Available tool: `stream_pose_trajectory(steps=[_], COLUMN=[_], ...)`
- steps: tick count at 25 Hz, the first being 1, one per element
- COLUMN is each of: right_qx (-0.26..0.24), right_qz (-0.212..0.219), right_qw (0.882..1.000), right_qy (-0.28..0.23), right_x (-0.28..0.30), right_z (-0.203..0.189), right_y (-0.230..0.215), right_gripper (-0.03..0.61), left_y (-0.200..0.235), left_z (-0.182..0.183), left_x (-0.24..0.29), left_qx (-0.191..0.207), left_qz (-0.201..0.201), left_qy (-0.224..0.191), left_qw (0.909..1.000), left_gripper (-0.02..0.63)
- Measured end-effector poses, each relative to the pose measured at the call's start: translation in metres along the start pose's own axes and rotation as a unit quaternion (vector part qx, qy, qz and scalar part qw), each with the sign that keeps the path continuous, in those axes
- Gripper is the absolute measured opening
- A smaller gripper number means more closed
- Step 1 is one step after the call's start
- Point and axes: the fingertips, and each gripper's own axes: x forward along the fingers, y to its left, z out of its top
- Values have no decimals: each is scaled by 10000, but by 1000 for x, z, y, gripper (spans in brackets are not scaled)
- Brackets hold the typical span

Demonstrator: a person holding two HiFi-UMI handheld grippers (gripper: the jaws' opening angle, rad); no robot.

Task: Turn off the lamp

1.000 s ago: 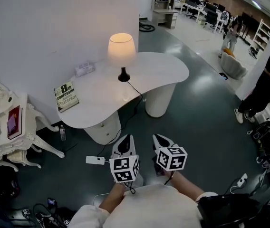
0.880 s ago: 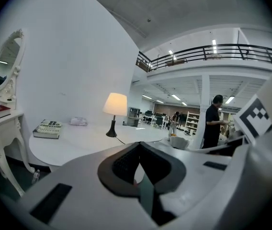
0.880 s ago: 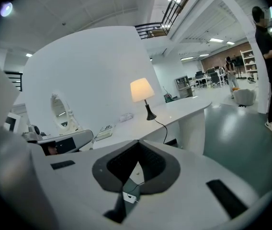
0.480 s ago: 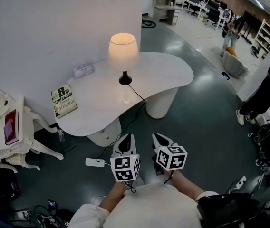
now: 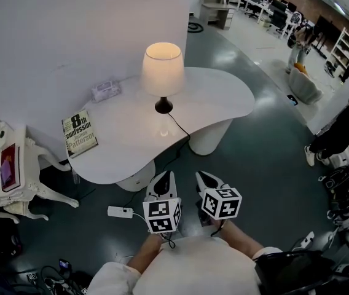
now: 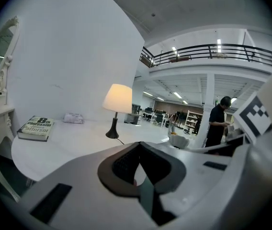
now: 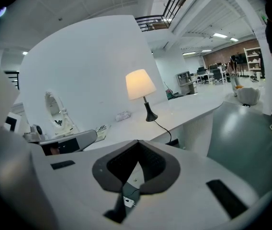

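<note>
The lamp [image 5: 162,69] stands lit on the white curved table [image 5: 214,97], with a cream shade on a black base. Its black cord [image 5: 177,126] runs off the table's front edge toward the floor. Both grippers are held close to the person's body, over the floor and well short of the table. My left gripper [image 5: 167,176] and right gripper [image 5: 200,177] point toward the table, each shut on nothing. The lamp [image 6: 118,98] shows beyond the closed left gripper [image 6: 138,145]. In the right gripper view the lamp [image 7: 140,84] glows beyond the closed right gripper [image 7: 137,143].
A book [image 5: 79,133] and a tissue pack [image 5: 105,90] lie on the table's left part. An ornate white side table [image 5: 15,177] stands at the left. A white power adapter [image 5: 120,211] lies on the floor. A person in black [image 5: 346,125] stands at the right.
The table and lamp have drawn closer in the head view, and the side table has slid toward the left edge. Both grippers stay shut. The lamp is still lit.
</note>
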Motion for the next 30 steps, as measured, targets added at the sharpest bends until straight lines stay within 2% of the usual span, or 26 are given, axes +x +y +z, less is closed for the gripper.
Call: stream_pose_trajectory(steps=[16, 24, 30], right_qx=[103, 157, 53], right_qz=[-75, 43, 443], right_qw=[9998, 9994, 9980], right_qy=[167, 290, 444], right_x=[55, 68, 89], right_z=[20, 20, 32], right_y=[-22, -26, -23], right_gripper=[-2, -2, -2], left_y=[24, 30, 41], left_z=[7, 4, 7], left_x=[59, 64, 74], left_qx=[-31, -10, -89], left_qz=[-103, 83, 523], left_qy=[188, 265, 286], left_qw=[9998, 9996, 9982], left_gripper=[9, 9, 9])
